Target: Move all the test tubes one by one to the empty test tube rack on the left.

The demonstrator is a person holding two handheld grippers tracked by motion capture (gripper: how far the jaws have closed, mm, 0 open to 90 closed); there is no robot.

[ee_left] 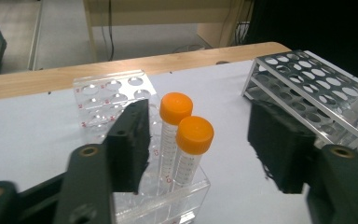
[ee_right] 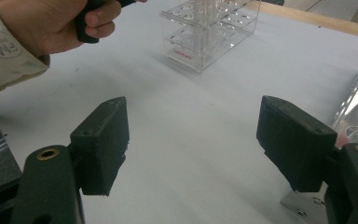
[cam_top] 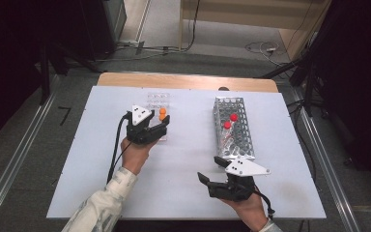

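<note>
Left gripper sits spread, the two upright orange-capped tubes in the clear rack right between its jaws; right gripper spread too, well apart.

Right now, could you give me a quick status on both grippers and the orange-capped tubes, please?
Left gripper open around two orange-capped tubes, pads clear. Tubes upright in clear rack. Right gripper open, empty, beside metal rack. Nothing in the way.

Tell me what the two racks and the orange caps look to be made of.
Clear rack: glossy see-through plastic, probably acrylic, with the table visible through it. Perforated rack: likely bright metal, silvery with punched holes. Orange caps: matte, opaque plastic, it seems.
</note>
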